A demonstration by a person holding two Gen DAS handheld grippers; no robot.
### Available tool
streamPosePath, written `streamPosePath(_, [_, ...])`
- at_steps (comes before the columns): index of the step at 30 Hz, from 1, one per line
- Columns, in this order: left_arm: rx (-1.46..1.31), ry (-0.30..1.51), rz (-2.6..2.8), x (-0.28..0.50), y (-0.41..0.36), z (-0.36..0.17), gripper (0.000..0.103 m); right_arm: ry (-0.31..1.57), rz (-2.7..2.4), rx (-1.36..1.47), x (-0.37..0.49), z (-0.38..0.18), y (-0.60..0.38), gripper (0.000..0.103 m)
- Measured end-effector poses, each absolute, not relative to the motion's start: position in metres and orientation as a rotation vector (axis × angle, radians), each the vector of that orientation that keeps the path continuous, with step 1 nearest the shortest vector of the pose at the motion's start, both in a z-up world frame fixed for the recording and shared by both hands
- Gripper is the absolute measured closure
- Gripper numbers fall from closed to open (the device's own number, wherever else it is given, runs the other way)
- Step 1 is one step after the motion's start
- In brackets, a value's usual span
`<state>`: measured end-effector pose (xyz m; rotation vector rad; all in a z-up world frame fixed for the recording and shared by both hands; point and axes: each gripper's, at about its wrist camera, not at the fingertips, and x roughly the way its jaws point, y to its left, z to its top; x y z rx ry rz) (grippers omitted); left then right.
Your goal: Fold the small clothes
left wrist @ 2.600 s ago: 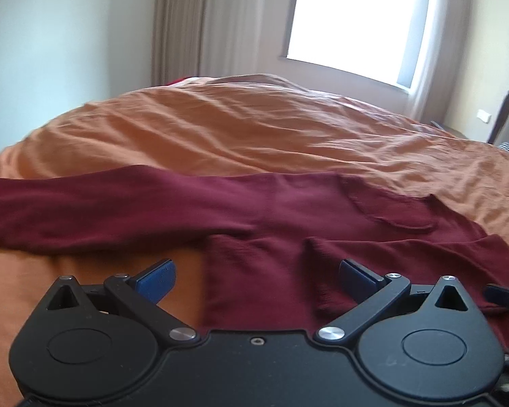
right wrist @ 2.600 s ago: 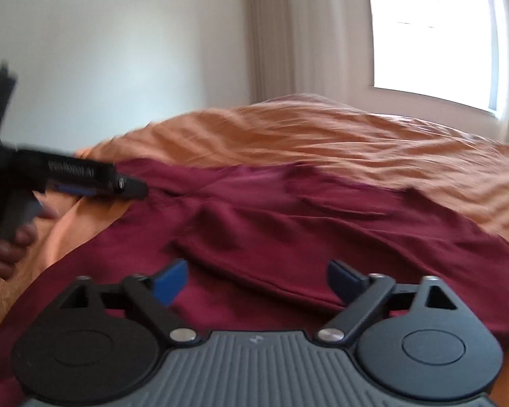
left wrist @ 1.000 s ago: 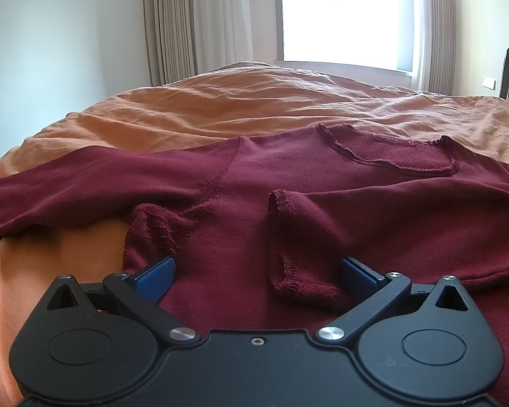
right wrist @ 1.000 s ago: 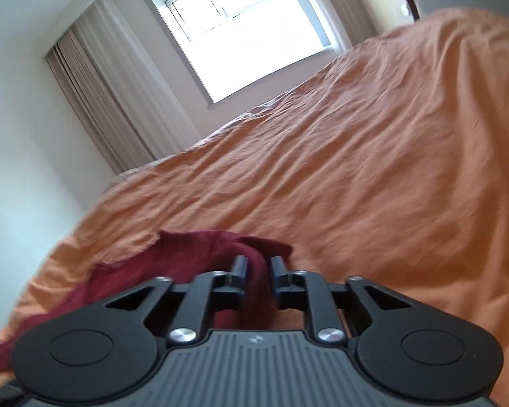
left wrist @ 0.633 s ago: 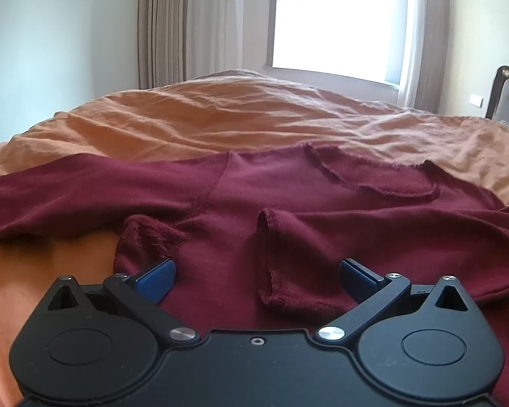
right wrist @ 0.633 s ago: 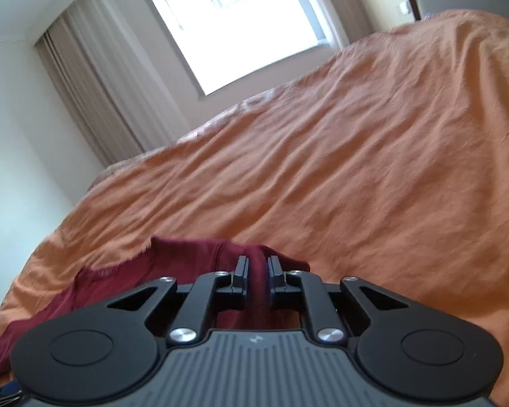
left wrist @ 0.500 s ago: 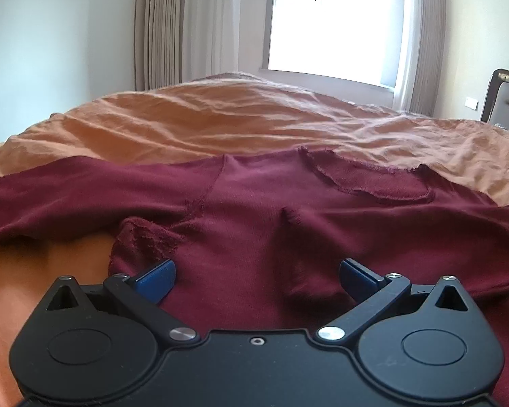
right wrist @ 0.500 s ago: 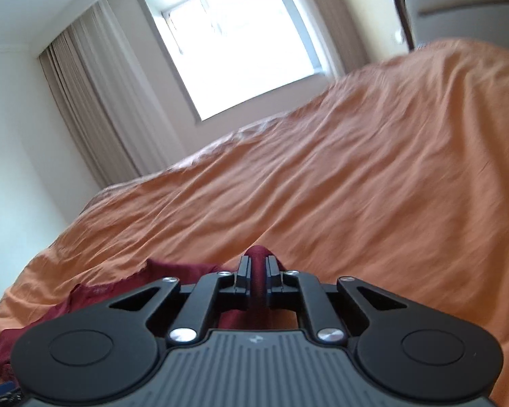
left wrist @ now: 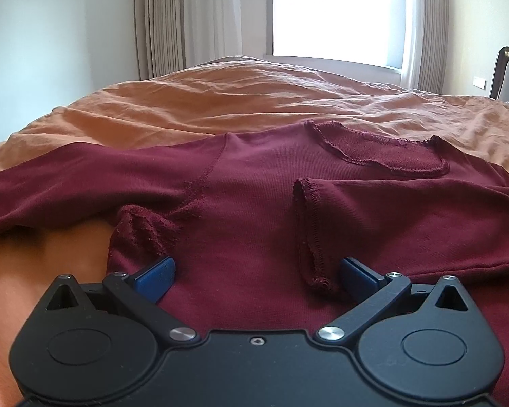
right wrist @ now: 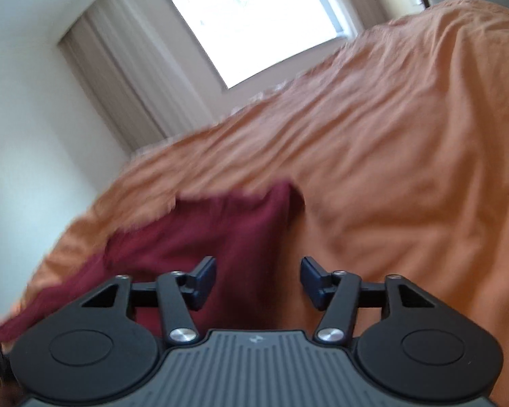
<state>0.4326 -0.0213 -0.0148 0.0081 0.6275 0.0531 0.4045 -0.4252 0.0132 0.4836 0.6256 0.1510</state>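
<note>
Jaws of both the left gripper [left wrist: 256,273] and right gripper [right wrist: 258,283] were spread; the limp shirt [left wrist: 254,203] was best pinched at its folded cuff [left wrist: 310,230].

My right gripper [right wrist: 258,279] has let go: half a second ago its jaws were pinched tight on a fold of the maroon sweater [right wrist: 217,230], and now they stand wide apart with nothing between them. The cloth it held has dropped back onto the orange bedspread [right wrist: 407,169] and lies flatter, its corner further ahead of the fingers. My right wrist view has rolled, so the bed runs more steeply across it and is blurred. In my left wrist view the right sleeve's cuff [left wrist: 308,230] has fallen open again across the sweater's chest, just beside the right fingertip [left wrist: 356,271].
</note>
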Motion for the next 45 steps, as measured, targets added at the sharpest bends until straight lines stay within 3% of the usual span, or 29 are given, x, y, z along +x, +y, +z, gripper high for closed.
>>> streamPosePath(2, [0.009,0.625,0.053,0.432,-0.021,-0.015,0.000,0.625,0.137,0.415,0.393,0.008,-0.421,0.080])
streamPosePath(10, [-0.005,0.640,0.041,0.431,-0.019,-0.009,0.000,0.592,0.099,0.445,0.390,-0.014,-0.422,0.080])
streamPosePath(13, [-0.069,0.683,0.019,0.421,-0.007,0.007,0.000,0.556,0.127,0.478,0.384,-0.019,-0.429,0.070])
streamPosePath(18, [-0.143,0.680,0.032,0.383,0.032,0.035,0.001,0.515,0.203,0.462,0.379,-0.021,-0.425,0.019])
streamPosePath(21, [-0.128,0.656,0.116,0.362,0.069,0.047,0.001,0.500,0.215,0.371,0.376,-0.017,-0.410,0.000])
streamPosePath(28, [-0.118,0.623,0.410,0.334,0.181,0.063,0.000,0.411,0.176,0.366,0.361,-0.014,-0.409,0.000])
streamPosePath(33, [-0.259,0.615,0.579,0.337,0.259,0.060,0.001,0.338,0.150,0.398,0.350,-0.012,-0.416,0.000])
streamPosePath(38, [-0.332,0.534,0.622,0.345,0.290,0.058,0.001,0.342,0.147,0.345,0.351,-0.009,-0.411,0.000])
streamPosePath(41, [-0.328,0.482,0.667,0.354,0.298,0.058,0.014,0.358,0.143,0.328,0.354,-0.010,-0.408,0.000])
streamPosePath(42, [-0.321,0.471,0.680,0.357,0.302,0.058,0.024,0.361,0.142,0.329,0.354,-0.011,-0.408,0.000])
streamPosePath(43, [-0.310,0.464,0.701,0.360,0.303,0.057,0.042,0.361,0.140,0.332,0.353,-0.011,-0.409,0.000])
streamPosePath(44, [-0.299,0.465,0.739,0.364,0.304,0.057,0.052,0.361,0.139,0.335,0.354,-0.012,-0.409,0.000])
streamPosePath(45, [-0.294,0.469,0.767,0.367,0.308,0.057,0.073,0.361,0.139,0.339,0.354,-0.012,-0.410,0.000])
